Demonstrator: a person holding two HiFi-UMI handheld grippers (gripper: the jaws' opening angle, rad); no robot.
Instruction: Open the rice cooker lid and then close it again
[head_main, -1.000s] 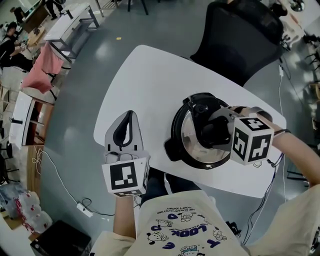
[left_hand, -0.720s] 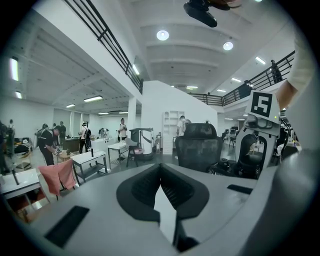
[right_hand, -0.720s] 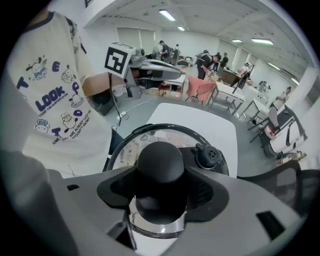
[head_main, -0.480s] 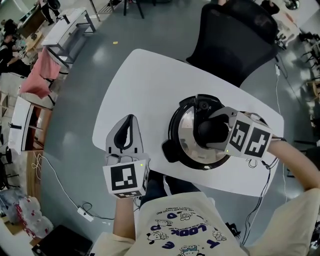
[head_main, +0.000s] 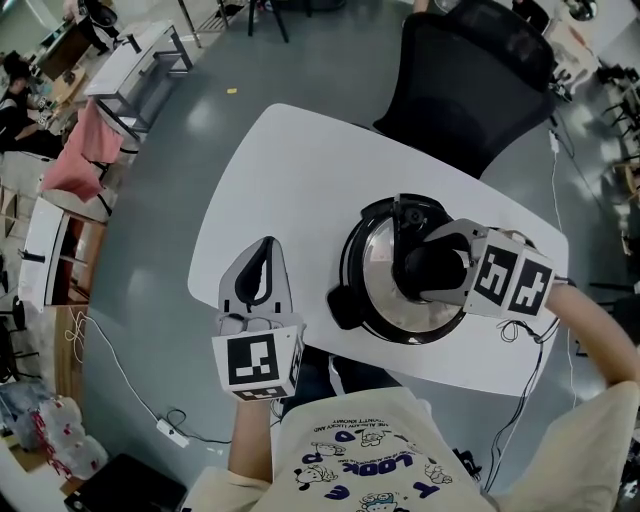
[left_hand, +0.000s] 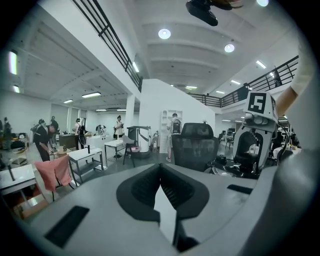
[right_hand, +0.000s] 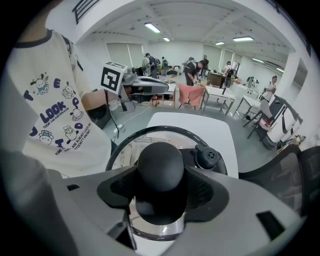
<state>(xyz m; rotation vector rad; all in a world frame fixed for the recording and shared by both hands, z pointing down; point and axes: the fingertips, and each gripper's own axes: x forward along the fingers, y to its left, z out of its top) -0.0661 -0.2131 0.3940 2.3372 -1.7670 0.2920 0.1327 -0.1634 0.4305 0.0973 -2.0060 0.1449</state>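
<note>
The right gripper (right_hand: 161, 189) has its jaws closed on the round black knob (right_hand: 161, 170) of the lid (head_main: 385, 300). The pads sit against either side of the knob, which fills the space between them, so the jaws stand wide. The lid appears to lie on the rice cooker (head_main: 341, 306) directly beneath this gripper, its rim about level with the pot's edge. The step in hand looks like the grip itself, either just before the lift or just after setting down; which one cannot be told. If opening comes next, it calls for a straight pull upward with the hold kept firm, since the knob is smooth and rounded. The lid is clear glass with a dark rim, and its steam vent (right_hand: 207, 157) sits just beyond the knob. The left gripper (head_main: 264, 250) is fully closed on nothing and hangs over the table (head_main: 290, 170), well apart from the cooker.
</note>
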